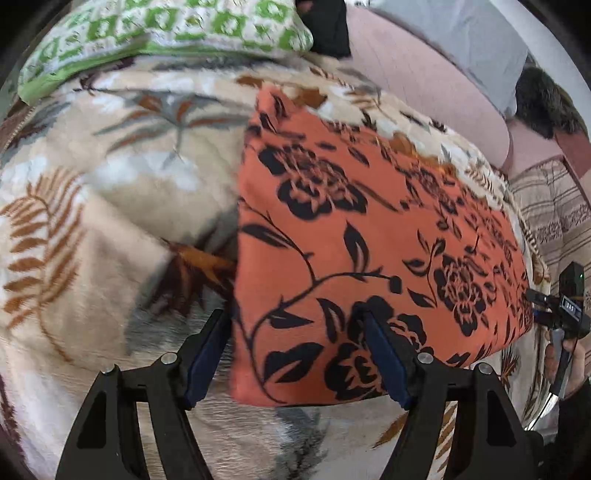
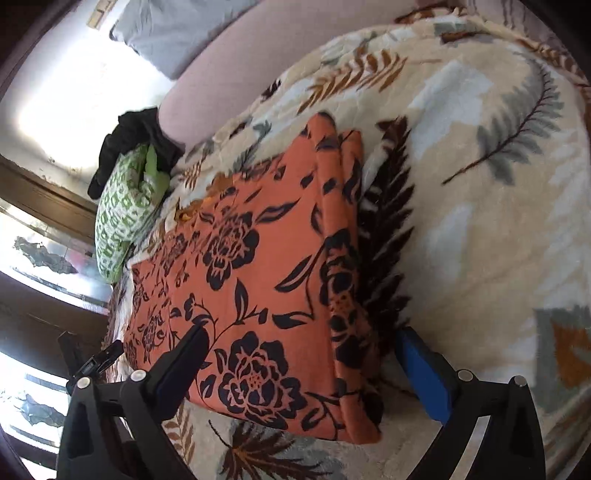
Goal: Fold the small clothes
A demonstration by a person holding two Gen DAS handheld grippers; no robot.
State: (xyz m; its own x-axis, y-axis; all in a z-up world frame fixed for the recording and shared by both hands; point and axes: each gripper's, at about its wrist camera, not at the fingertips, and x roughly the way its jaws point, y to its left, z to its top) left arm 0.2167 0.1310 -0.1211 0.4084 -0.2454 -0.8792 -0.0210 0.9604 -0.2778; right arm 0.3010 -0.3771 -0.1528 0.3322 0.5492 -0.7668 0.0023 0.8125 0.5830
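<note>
Orange cloth (image 1: 369,236) (image 2: 258,266) with black flowers, folded into a flat rectangle, layered edges stacked along one side, lay on the leaf-print blanket (image 1: 110,206) (image 2: 480,184). Left gripper (image 1: 295,325) spread wide at the cloth's near edge, gripping nothing; right gripper (image 2: 299,334) likewise agape over the cloth's corner. Green pillow (image 1: 166,29) (image 2: 122,221) and dark garment (image 2: 136,140) beyond the cloth.

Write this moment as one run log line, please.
orange floral garment: folded, on blanket | left tongs: open | right tongs: open
</note>
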